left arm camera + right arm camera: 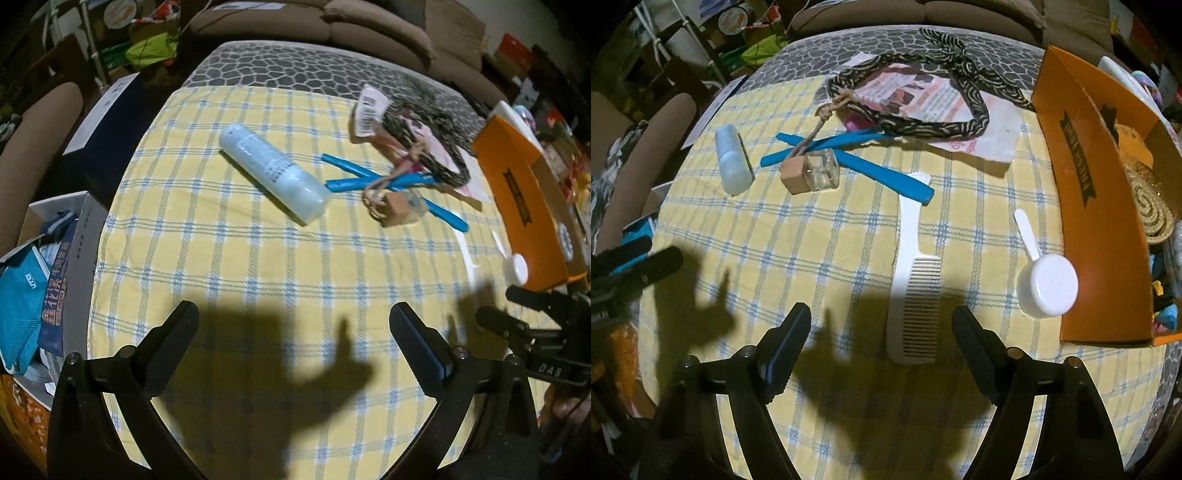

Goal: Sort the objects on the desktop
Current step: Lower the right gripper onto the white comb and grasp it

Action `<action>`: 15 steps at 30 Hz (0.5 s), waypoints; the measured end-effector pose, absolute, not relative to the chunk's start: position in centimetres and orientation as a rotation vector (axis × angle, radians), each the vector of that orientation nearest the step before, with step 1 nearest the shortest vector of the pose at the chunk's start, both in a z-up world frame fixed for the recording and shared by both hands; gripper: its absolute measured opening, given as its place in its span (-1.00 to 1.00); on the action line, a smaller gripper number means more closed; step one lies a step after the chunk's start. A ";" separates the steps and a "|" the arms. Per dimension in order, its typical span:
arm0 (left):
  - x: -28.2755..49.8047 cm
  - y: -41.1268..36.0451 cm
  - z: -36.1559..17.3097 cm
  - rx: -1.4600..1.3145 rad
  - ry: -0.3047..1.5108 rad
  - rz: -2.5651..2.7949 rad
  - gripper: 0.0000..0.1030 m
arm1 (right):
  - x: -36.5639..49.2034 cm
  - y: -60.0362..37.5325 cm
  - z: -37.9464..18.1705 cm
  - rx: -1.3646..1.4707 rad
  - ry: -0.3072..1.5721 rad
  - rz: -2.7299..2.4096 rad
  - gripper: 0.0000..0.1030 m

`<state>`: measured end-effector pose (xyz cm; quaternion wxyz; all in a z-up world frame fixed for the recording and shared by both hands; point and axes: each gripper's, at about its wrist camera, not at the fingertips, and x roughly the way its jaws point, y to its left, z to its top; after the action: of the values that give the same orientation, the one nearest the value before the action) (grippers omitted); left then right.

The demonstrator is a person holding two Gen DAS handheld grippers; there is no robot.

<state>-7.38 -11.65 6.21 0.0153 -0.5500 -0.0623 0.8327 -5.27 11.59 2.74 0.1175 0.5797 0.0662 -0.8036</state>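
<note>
The right tool (881,341) is hanging over the near part of the worktop (820,236) with its jaws standing wide and nothing between the pads; the toothed end of a white comb (914,295) is lying on the checked cloth just ahead of the gap, its handle running away from the camera. The left tool (293,334) is likewise gaping wide and empty over bare cloth, and its dark shadow is falling on the cloth between its fingers. Just right of the comb, a white scoop (1047,284) is resting with its round bowl near the wall of an orange box (1100,229) that is sitting along the right edge of the worktop. Further out, two blue sticks (849,158) are lying crossed, and a small glass bottle (822,171) with a wooden cap is lying on top of them, its cord trailing back toward a patterned headband (960,125) that is looping over a printed paper sheet (990,129). Left of the sticks, a pale blue tube (273,171) is lying on its side, apart from the rest. Off the left edge of the worktop, an open box (79,236) is holding a teal pouch (18,306) and other items.
</note>
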 end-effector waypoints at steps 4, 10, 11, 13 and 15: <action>-8.5 -12.2 5.7 -1.723 -0.207 2.595 1.00 | -5.6 11.6 2.0 1.698 0.209 -2.350 0.41; -10.5 -12.4 5.7 -1.719 -0.240 2.592 1.00 | -6.2 11.6 0.9 1.708 0.220 -2.333 0.19; -10.8 -12.3 5.8 -1.718 -0.236 2.592 1.00 | -6.2 11.6 0.8 1.709 0.226 -2.332 0.18; -11.4 -12.0 6.0 -1.710 -0.233 2.592 1.00 | -6.3 11.6 0.6 1.702 0.241 -2.338 0.17; -12.0 -11.6 6.1 -1.696 -0.228 2.590 1.00 | -6.4 11.7 0.5 1.692 0.259 -2.346 0.15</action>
<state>-12.01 -11.61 6.09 0.0187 -0.5463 -0.0734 0.8341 -6.41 11.66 0.53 0.1183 0.5785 0.0886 -0.8021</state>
